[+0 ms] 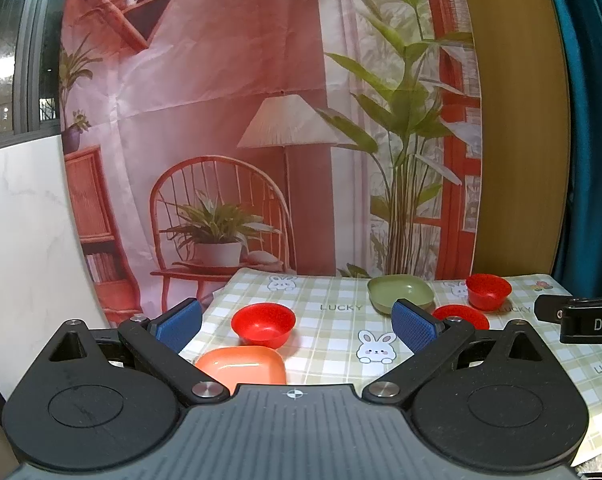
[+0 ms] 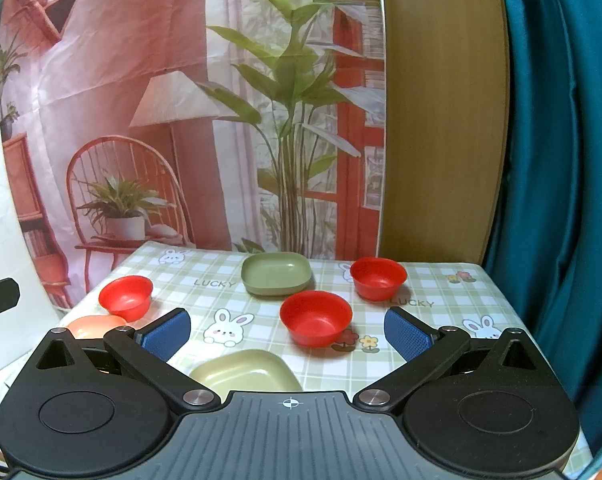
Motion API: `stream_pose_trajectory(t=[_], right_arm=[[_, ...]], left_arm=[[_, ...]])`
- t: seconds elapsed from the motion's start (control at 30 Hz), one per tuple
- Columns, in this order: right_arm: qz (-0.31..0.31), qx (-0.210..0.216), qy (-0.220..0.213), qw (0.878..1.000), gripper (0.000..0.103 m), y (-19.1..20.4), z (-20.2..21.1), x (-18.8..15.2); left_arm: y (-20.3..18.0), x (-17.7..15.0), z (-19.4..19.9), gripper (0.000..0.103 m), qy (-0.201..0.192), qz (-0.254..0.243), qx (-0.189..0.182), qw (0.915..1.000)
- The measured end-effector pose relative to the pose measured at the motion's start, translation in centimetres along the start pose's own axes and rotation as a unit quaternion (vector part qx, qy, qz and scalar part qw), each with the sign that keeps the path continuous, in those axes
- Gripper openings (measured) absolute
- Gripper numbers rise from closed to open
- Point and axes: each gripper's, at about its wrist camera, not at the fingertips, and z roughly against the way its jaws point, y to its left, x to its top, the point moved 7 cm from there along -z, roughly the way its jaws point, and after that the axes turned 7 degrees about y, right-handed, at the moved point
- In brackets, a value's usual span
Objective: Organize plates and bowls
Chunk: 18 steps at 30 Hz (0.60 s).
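Note:
Three red bowls stand on the checked tablecloth (image 2: 441, 280): one at the left (image 2: 127, 297), one in the middle (image 2: 316, 317), one at the back right (image 2: 378, 278). A green plate (image 2: 276, 273) lies at the back, a pale yellow-green plate (image 2: 247, 372) near the front, and an orange plate (image 2: 95, 326) at the front left. My right gripper (image 2: 287, 334) hovers open over the yellow-green plate, holding nothing. My left gripper (image 1: 297, 326) is open and empty too, with the left red bowl (image 1: 263, 324) and the orange plate (image 1: 243, 366) just ahead between its fingers.
A printed fabric backdrop (image 1: 221, 120) hangs behind the table. A wooden panel (image 2: 441, 120) and a teal curtain (image 2: 561, 160) close off the right side. A white wall (image 1: 21, 220) stands at the left. The table's left edge runs close to the orange plate.

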Motion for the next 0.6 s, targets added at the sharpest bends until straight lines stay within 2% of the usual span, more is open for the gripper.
stream_pose_trajectory(t=[0.6], right_arm=[[0.002,-0.001,-0.001,1.000,0.103,0.02,0.01,0.07]], left_arm=[[-0.07,-0.18,-0.21,0.102,0.006,0.001,-0.003,1.0000]])
